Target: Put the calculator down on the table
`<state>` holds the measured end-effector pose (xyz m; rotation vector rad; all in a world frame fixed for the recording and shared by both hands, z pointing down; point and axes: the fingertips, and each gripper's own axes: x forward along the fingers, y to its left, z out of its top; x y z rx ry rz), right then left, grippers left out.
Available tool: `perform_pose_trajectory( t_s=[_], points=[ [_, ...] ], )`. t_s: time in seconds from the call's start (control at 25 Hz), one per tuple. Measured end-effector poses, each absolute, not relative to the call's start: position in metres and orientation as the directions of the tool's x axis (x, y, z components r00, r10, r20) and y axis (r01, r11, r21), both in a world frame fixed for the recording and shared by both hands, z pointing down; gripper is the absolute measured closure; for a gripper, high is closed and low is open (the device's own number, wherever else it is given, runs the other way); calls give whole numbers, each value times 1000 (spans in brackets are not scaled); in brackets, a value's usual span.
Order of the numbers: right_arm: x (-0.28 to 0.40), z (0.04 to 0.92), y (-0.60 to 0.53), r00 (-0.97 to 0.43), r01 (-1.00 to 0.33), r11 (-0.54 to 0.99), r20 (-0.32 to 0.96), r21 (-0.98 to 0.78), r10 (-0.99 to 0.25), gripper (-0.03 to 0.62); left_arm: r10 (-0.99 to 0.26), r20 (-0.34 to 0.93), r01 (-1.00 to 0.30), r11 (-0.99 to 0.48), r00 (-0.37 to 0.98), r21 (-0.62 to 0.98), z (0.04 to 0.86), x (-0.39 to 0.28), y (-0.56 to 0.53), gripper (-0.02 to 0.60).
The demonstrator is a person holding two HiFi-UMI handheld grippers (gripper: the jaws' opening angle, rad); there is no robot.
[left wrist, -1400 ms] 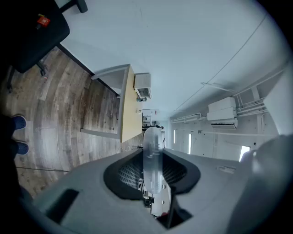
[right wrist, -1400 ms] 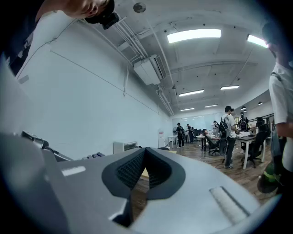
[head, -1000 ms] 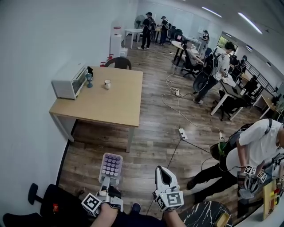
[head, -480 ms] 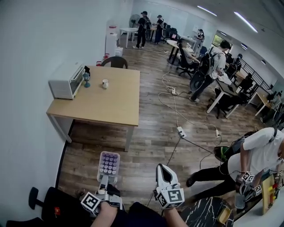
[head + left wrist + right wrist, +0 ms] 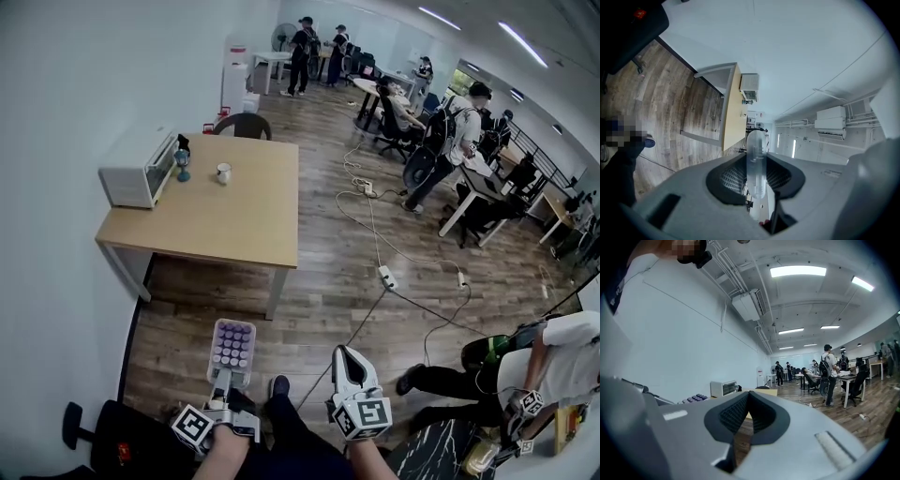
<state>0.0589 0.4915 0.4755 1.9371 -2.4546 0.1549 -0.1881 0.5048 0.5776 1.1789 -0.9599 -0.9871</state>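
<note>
Carrying step: the calculator (image 5: 233,347) is held keys-up over the wooden floor, well apart from the counter (image 5: 234,220). The task is judged to be in its approach phase, with placement not yet done.
White appliance (image 5: 139,171): stands at the far left edge of the counter, against the wall.
Glass (image 5: 183,165) and cup (image 5: 223,173): stand just right of the appliance, at the far side of the counter.
Counter free area: the near and right portions are bare wood, so they suit a landing spot.
Left gripper (image 5: 226,380): its fingers are pinching the near end of the calculator. The left gripper view shows the body edge-on between the pads (image 5: 756,164).
Right gripper (image 5: 345,361): its fingers are pressed together with nothing between them. It sits right of the calculator, near it but not touching.
Next move: calls for closing the gap to the counter, keeping the calculator level, lowering it onto bare wood clear of the cup, then spreading the left fingers.
</note>
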Motion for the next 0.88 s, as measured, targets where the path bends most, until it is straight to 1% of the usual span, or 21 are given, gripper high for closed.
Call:
perform_pose_trajectory(
  t_s=[0.2,0.48,0.88],
  points=[
    [59,484,443,-258,-963,252,59,-94,-964,583,-964,44,109,75,264,991,570,-184,463,486],
    [73,472,373,-303,-950,300,22,-87,-953,583,-967,33,93,58,253,994,560,-164,399,486],
    [118,469,274,-324,-941,321,10,-106,-946,583,-969,31,78,51,245,996,548,-120,299,486]
  ],
)
